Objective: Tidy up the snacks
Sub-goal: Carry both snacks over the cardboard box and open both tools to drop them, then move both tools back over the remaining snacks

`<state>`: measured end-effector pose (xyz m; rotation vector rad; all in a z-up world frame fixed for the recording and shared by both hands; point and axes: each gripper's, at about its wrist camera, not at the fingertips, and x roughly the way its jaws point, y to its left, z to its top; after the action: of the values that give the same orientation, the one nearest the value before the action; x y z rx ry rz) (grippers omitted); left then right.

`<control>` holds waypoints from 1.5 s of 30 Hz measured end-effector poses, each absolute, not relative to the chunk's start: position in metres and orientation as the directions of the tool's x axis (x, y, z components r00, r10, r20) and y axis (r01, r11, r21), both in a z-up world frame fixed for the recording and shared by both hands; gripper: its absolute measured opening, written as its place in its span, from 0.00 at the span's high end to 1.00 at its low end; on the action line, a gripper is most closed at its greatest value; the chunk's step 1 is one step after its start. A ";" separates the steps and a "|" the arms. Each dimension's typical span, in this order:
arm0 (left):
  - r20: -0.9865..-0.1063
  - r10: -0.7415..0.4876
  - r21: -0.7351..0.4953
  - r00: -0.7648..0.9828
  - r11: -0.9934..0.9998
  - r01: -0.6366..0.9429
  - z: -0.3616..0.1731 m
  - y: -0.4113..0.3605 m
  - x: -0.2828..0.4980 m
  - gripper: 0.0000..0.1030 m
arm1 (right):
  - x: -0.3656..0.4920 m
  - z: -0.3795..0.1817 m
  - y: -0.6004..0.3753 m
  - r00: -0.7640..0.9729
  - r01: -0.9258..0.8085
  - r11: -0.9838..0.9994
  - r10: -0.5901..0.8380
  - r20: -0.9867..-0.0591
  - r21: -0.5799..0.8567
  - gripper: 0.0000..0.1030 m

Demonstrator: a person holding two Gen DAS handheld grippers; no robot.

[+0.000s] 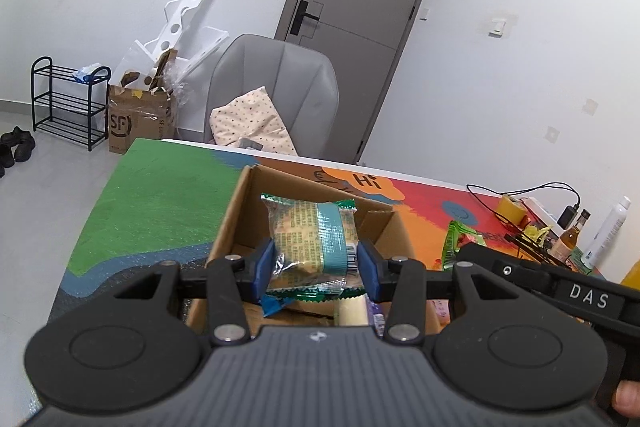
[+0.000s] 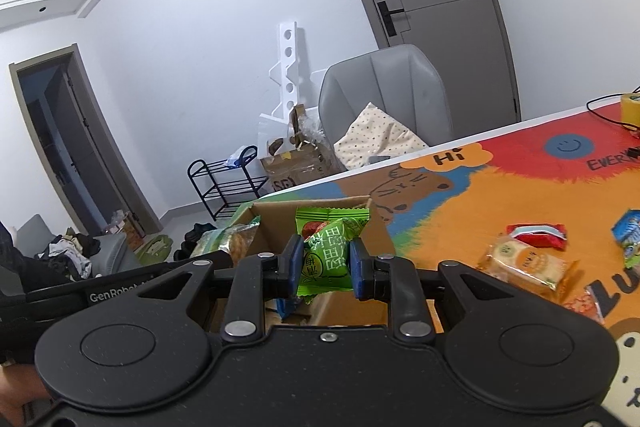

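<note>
My left gripper (image 1: pixel 316 265) is shut on a clear snack packet with teal and green trim (image 1: pixel 310 247), held above the open cardboard box (image 1: pixel 236 211). Inside the box lie a few wrapped snacks (image 1: pixel 352 309). My right gripper (image 2: pixel 326 263) is shut on a bright green snack packet (image 2: pixel 330 251), also over the cardboard box (image 2: pixel 378 235). The left gripper's body and its packet (image 2: pixel 230 239) show at the left of the right wrist view. The right gripper's black body (image 1: pixel 560 283) with its green packet (image 1: pixel 458 241) shows at the right of the left wrist view.
Loose snacks lie on the colourful table mat (image 2: pixel 460 203): an orange biscuit packet (image 2: pixel 524 261), a red one (image 2: pixel 538 231), a blue one (image 2: pixel 628 229). Tape roll (image 1: pixel 510 207), cables and bottles (image 1: pixel 608 231) stand at the far right. A grey chair (image 1: pixel 276 83) is behind the table.
</note>
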<state>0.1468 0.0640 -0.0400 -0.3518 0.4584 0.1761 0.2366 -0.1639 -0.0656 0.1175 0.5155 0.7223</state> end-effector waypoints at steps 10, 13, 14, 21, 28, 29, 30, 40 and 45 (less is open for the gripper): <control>-0.468 0.132 -0.289 0.874 0.912 -0.292 -0.034 0.083 0.134 0.51 | 0.241 -0.068 -0.139 0.591 -0.624 0.720 0.689 -0.421 0.303 0.78; -0.470 0.141 -0.294 0.871 0.906 -0.305 -0.033 0.088 0.129 0.48 | 0.244 -0.069 -0.132 0.565 -0.627 0.702 0.708 -0.423 0.338 0.67; -0.472 0.144 -0.295 0.870 0.904 -0.310 -0.033 0.089 0.127 0.45 | 0.244 -0.069 -0.132 0.564 -0.625 0.700 0.711 -0.419 0.345 0.64; -0.462 0.163 -0.307 0.872 0.893 -0.330 -0.033 0.092 0.121 0.22 | 0.240 -0.069 -0.141 0.580 -0.601 0.718 0.694 -0.427 0.350 0.57; -0.460 0.142 -0.301 0.876 0.904 -0.304 -0.032 0.076 0.122 0.14 | 0.233 -0.070 -0.164 0.612 -0.558 0.749 0.662 -0.432 0.357 0.51; -0.459 0.137 -0.300 0.878 0.906 -0.298 -0.032 0.073 0.122 0.12 | 0.233 -0.071 -0.167 0.615 -0.552 0.753 0.658 -0.435 0.358 0.51; -0.459 0.132 -0.299 0.879 0.908 -0.292 -0.032 0.071 0.120 0.12 | 0.232 -0.071 -0.170 0.621 -0.546 0.759 0.651 -0.437 0.356 0.49; -0.486 0.095 -0.288 0.869 0.921 -0.262 -0.034 0.048 0.125 0.09 | 0.224 -0.070 -0.204 0.671 -0.503 0.801 0.599 -0.437 0.324 0.19; -0.502 0.080 -0.279 0.861 0.928 -0.248 -0.036 0.033 0.127 0.07 | 0.221 -0.071 -0.224 0.695 -0.476 0.824 0.567 -0.442 0.307 0.08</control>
<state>0.1270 0.0325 -0.0362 -0.3451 0.5059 0.1755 0.2207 -0.2239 -0.0708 0.1744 0.5499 0.5850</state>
